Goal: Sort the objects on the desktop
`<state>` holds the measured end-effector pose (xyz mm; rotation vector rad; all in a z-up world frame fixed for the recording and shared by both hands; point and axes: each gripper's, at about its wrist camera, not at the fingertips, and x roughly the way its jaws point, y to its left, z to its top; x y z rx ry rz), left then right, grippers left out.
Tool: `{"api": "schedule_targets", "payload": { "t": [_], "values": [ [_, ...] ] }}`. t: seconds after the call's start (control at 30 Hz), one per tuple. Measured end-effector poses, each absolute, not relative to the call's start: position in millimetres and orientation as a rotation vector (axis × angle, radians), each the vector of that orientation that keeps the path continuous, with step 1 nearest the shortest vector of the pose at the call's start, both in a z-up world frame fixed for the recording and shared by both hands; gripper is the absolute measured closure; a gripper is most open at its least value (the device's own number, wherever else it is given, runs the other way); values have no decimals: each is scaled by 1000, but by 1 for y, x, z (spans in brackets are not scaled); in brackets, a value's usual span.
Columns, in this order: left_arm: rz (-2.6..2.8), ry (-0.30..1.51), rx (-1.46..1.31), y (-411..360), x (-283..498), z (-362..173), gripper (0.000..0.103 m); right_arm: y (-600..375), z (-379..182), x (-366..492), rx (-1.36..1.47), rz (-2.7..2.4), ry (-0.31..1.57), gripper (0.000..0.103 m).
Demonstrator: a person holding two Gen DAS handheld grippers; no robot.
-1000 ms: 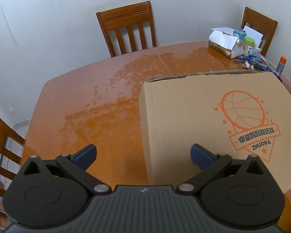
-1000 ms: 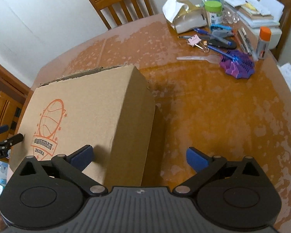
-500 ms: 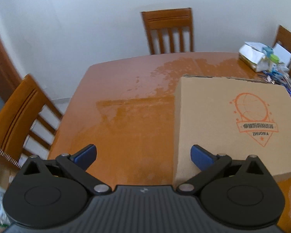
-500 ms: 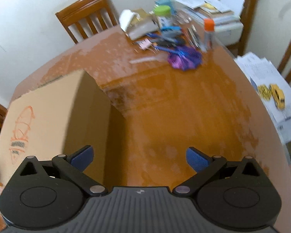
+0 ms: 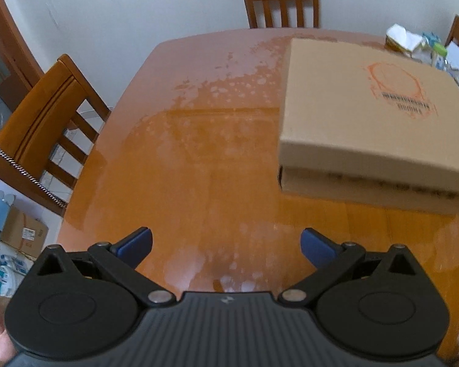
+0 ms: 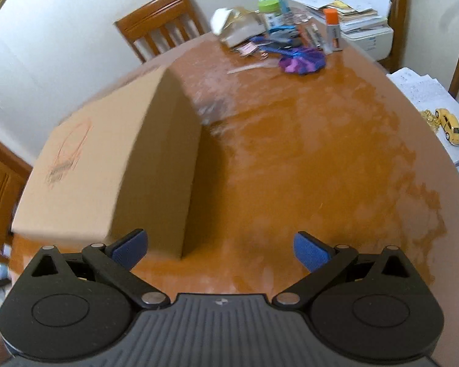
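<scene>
A home dining room: wooden table (image 5: 199, 168), matching chairs (image 5: 280, 0).

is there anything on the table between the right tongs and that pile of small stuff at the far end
Nothing visible. From the right tongs, open and empty, bare table runs straight up to the clutter pile. The cardboard box sits off to the left of that line, close beside the tongs' left finger.

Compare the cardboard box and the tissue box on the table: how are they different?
The cardboard box is far bigger than the tissue box. The cardboard box is plain brown with an orange print; the tissue box has white tissue sticking out. The cardboard box stands alone; the tissue box sits among clutter. Both rest on the table.
</scene>
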<state>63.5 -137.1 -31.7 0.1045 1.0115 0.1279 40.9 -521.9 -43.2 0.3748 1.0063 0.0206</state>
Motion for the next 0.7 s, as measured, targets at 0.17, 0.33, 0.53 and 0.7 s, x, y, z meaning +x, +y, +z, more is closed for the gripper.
{"api": "schedule_targets", "payload": {
  "t": [0.17, 0.33, 0.53, 0.7],
  "values": [
    [31, 1017, 222, -147, 87, -48, 0, -497, -43, 34, 383, -72, 971, 0],
    [-55, 992, 212, -148, 104, -52, 0, -482, -36, 42, 385, -157, 929, 0],
    [-117, 981, 152, -148, 124, -53, 0, -483, -40, 49, 425, -230, 924, 0],
    [-152, 999, 134, -153, 126, -57, 0, -488, -42, 59, 422, -238, 943, 0]
  ]
}}
